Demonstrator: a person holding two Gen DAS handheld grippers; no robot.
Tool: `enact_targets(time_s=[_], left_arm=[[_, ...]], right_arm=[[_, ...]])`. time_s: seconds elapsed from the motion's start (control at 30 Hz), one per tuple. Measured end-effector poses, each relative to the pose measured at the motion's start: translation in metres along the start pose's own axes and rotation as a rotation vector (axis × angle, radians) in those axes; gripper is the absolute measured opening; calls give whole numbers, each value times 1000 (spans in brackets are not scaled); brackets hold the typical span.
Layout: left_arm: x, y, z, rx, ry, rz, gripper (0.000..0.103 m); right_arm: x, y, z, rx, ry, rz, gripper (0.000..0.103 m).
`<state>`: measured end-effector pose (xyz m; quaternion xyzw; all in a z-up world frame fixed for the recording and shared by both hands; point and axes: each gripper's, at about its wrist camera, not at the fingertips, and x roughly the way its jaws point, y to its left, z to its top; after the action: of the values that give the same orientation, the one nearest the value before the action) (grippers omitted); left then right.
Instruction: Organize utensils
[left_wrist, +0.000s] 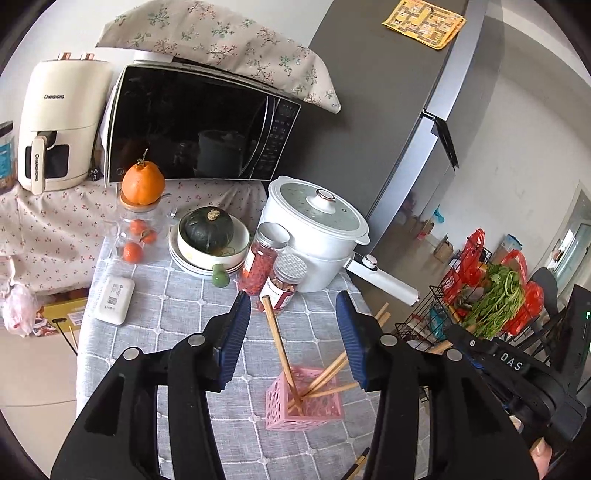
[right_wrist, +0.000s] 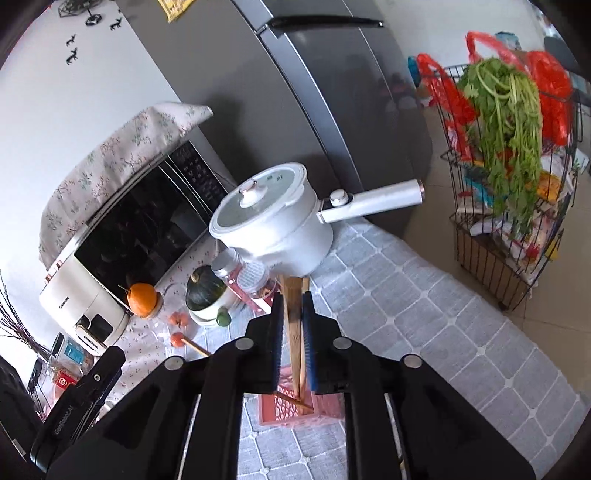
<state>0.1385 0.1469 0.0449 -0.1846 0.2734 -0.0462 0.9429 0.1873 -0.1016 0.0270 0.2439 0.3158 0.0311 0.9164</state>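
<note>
**Inspector:** Start at the left of the table. What stands there?

**Onlooker:** Far left, a cream air fryer (left_wrist: 55, 125), then a black microwave (left_wrist: 199, 125) under a floral cloth. Nearer, a glass jar (left_wrist: 138, 229) with an orange (left_wrist: 143, 182) on its lid, and a stack of bowls (left_wrist: 207, 254) holding a dark green squash (left_wrist: 208, 229).

**Inspector:** And the centre?

**Onlooker:** Two lidded jars (left_wrist: 264, 258), just beside a white electric pot (left_wrist: 314, 229) whose handle points right. The grey fridge (left_wrist: 388, 92) stands behind it.

**Inspector:** The utensils?

**Onlooker:** A pink perforated holder (left_wrist: 306, 402) sits on the near part of the grey checked tablecloth (left_wrist: 177, 314). Several wooden chopsticks (left_wrist: 280, 347) stand in it, one leaning far-left, others leaning right.

**Inspector:** Left gripper (left_wrist: 295, 332)?

**Onlooker:** Jaws apart, pads clear of everything, hanging above the holder with the leaning chopstick between them, untouched.

**Inspector:** Right gripper (right_wrist: 293, 332)?

**Onlooker:** Directly over the holder, jaws nearly together around a pair of chopsticks (right_wrist: 295, 317) whose lower ends sit in the holder. Whether the pads press them, I cannot tell.

**Inspector:** Far right?

**Onlooker:** A wire basket (right_wrist: 491, 240) on the floor, with leafy greens (right_wrist: 509, 110) and red bags.
</note>
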Motion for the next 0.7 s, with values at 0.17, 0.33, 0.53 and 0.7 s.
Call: enact_targets(time_s=[0.17, 0.33, 0.53, 0.7], left_arm=[[-7, -9, -2, 15, -18, 7, 60], [-14, -24, -8, 70, -37, 55, 67], [-24, -30, -17, 72, -45, 86, 76], [-30, -39, -30, 103, -45, 112, 82]], right_arm=[[-15, 2, -1, -36, -60, -51, 53], [-30, -3, -2, -68, -110, -118, 67], [-54, -19, -7, -72, -134, -161, 78], [-73, -33, -16, -87, -132, -183, 81]])
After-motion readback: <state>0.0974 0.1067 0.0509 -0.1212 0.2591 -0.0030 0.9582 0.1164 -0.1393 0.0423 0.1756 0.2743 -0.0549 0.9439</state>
